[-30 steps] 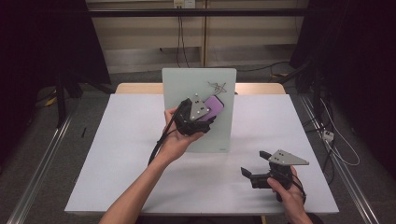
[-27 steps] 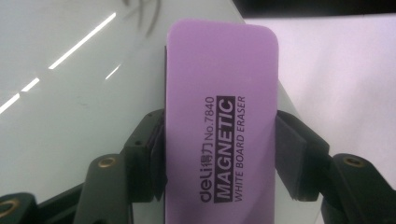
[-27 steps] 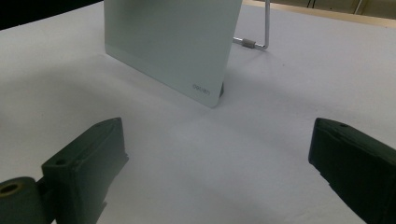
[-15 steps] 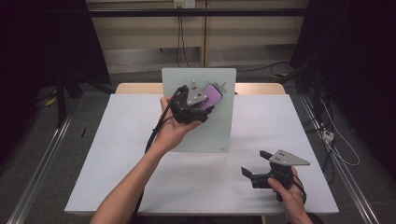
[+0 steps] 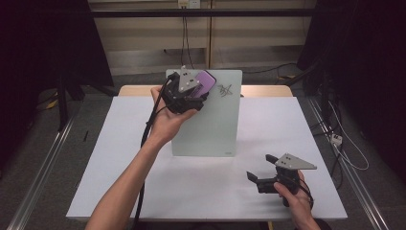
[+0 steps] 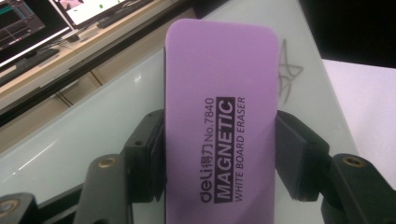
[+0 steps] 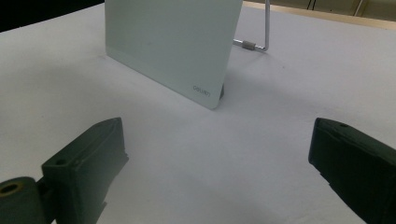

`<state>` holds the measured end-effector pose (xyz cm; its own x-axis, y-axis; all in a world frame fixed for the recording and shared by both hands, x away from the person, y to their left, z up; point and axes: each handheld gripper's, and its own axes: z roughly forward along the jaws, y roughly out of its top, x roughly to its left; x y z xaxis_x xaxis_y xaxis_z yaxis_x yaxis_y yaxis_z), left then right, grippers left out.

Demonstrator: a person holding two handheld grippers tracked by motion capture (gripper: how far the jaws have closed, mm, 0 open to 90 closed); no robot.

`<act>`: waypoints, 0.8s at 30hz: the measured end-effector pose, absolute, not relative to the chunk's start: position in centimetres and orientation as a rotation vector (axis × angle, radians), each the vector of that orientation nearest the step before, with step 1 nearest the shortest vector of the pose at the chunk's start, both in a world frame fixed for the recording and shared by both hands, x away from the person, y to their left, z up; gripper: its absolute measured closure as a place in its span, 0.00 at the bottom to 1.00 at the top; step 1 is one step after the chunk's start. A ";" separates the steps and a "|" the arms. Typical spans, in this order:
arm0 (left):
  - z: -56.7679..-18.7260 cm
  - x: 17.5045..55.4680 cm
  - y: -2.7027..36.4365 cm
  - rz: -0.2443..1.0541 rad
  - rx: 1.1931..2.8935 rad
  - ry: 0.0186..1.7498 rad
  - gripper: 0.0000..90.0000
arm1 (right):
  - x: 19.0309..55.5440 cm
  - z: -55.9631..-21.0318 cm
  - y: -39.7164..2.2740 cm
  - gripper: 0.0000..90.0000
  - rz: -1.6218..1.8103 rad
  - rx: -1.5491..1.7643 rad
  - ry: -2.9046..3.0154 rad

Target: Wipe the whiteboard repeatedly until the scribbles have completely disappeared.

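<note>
A pale glass whiteboard point(image 5: 213, 120) stands tilted on the white table, with a dark scribble point(image 5: 225, 89) near its top edge. My left gripper point(image 5: 198, 91) is raised against the board's upper left part, shut on a purple magnetic whiteboard eraser point(image 5: 207, 80). In the left gripper view the eraser point(image 6: 224, 121) sits clamped between both black pads point(image 6: 152, 154), with the scribble point(image 6: 289, 74) just to its right on the board point(image 6: 93, 126). My right gripper point(image 5: 261, 172) rests low at the table's front right, open and holding nothing. Its jaws frame the board's lower corner point(image 7: 205, 88).
The white table point(image 5: 110, 158) spreads wide around the board. A metal stand leg point(image 7: 261, 28) props the board from behind. A black cable point(image 5: 148, 129) hangs from my left gripper along the forearm. Monitors point(image 6: 42, 18) on a desk appear behind the board.
My left gripper has risen with the eraser, from the board's middle to its upper left part. The right gripper has stayed where it was.
</note>
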<state>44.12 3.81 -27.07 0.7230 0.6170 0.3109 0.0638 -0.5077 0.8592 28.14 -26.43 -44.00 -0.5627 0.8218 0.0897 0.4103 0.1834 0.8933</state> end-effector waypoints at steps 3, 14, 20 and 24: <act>-27.3 44.0 3.2 0.767 2.026 0.502 0.45 | 28.1 -44.0 -26.4 0.04 1.345 1.157 2.053; -28.7 43.2 0.9 0.755 2.089 0.440 0.45 | 28.1 -44.0 -26.5 0.04 1.349 1.158 2.054; -29.7 42.8 0.0 0.724 2.126 0.417 0.45 | 28.1 -44.0 -26.5 0.04 1.349 1.158 2.052; -30.7 42.5 -0.7 0.680 2.131 0.416 0.45 | 28.0 -44.0 -26.5 0.04 1.351 1.154 2.054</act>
